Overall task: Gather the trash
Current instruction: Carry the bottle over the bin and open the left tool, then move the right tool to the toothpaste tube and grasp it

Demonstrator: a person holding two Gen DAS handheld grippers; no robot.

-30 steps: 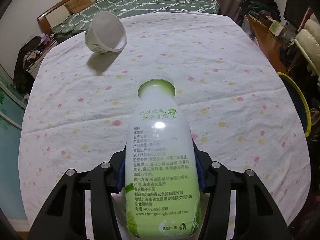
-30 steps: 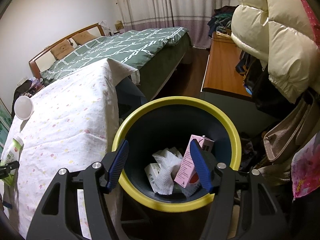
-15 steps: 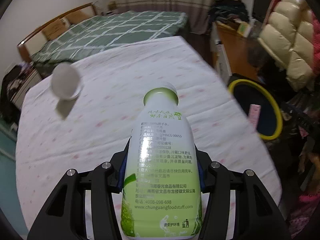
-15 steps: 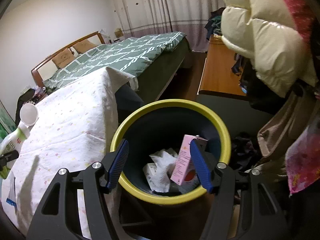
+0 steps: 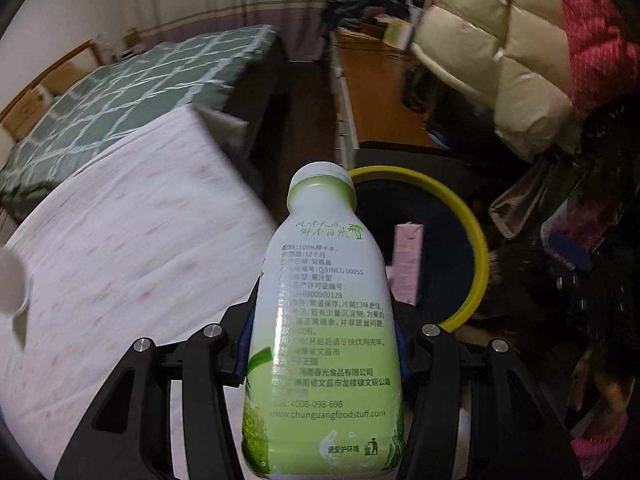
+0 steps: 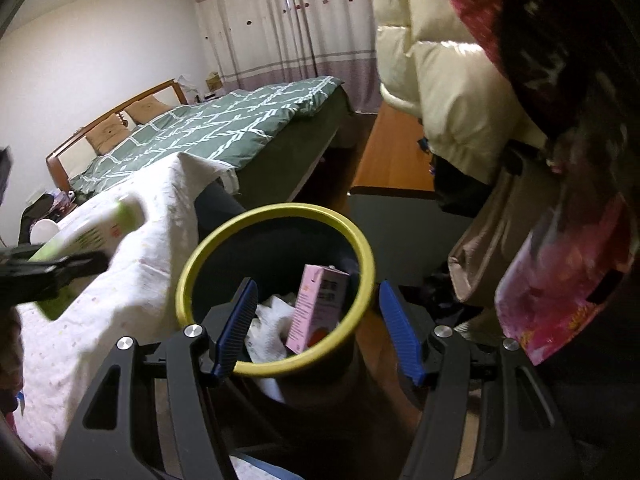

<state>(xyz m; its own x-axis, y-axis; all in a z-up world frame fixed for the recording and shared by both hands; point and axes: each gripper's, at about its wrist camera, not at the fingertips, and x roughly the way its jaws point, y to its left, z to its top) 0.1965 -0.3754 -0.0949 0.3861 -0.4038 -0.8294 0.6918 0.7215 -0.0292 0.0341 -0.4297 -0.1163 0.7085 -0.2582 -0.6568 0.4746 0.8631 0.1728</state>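
My left gripper [image 5: 324, 336] is shut on a white and green drink bottle [image 5: 326, 320] with printed text, cap pointing away. Behind the bottle stands a dark bin with a yellow rim [image 5: 476, 240], a pink carton [image 5: 408, 264] leaning inside it. In the right wrist view my right gripper [image 6: 318, 324] is open with nothing between its blue pads, held just over the near rim of the bin [image 6: 208, 256]. The pink carton [image 6: 320, 304] and crumpled white paper [image 6: 272, 320] lie inside. The bottle [image 6: 92, 232] shows blurred at the left, over the table.
A table under a white dotted cloth [image 5: 120, 248] fills the left, with a white cup [image 5: 12, 284] at its far left edge. A green bed [image 6: 224, 128] lies behind. Hanging jackets [image 6: 452, 80] and bags [image 6: 560, 280] crowd the right side by a wooden desk [image 5: 384, 92].
My left gripper has swung right with the bottle, from over the table middle to its corner facing the bin. My right gripper has drawn back, so the bin looks smaller and shifted left.
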